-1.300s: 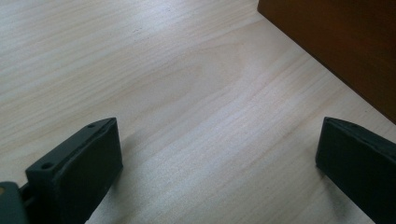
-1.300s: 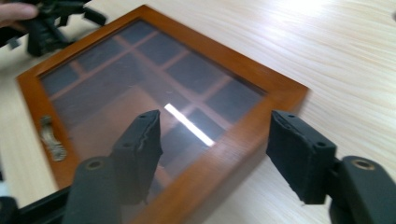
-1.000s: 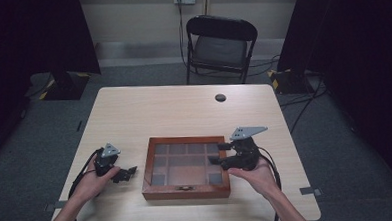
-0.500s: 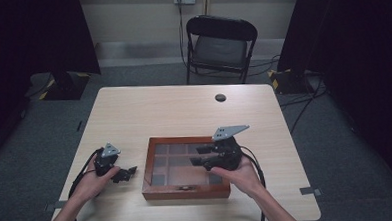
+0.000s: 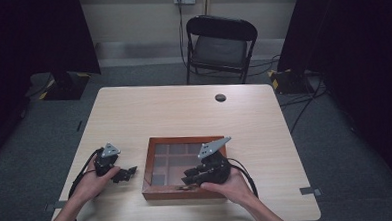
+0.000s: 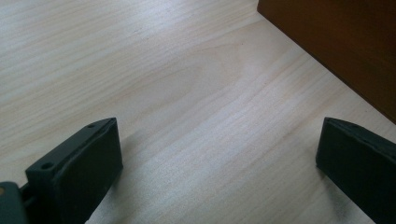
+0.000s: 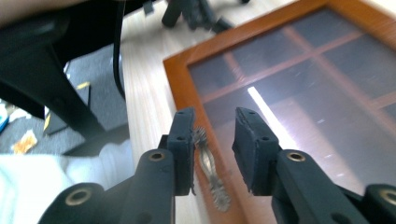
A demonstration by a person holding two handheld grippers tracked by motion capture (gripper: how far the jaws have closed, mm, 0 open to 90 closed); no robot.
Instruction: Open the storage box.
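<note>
— Wooden table (image 5: 194,115), pale, with a brown wooden box (image 5: 182,167) near its front edge. What else is around?

— A small dark round thing (image 5: 220,97) lies on the far part of the table, well apart from the box. Beyond the table stands a black folding chair (image 5: 220,44). Nothing lies between the grippers and the box.

— And the box?

— It has a glass lid (image 7: 299,88) with wooden dividers showing through it, and a small metal clasp (image 7: 208,163) on the front edge of the frame.

— Where is the right gripper (image 5: 193,175)?

— Over the front part of the box. In its own view the jaws stand a narrow way apart, with the clasp between them, close against the left jaw. Whether it touches that jaw, I cannot tell. They grip nothing.

— The left gripper (image 5: 127,172)?

— Low over the bare table, just left of the box, jaws spread wide and holding nothing. The box's dark side (image 6: 341,46) shows in its view.
</note>
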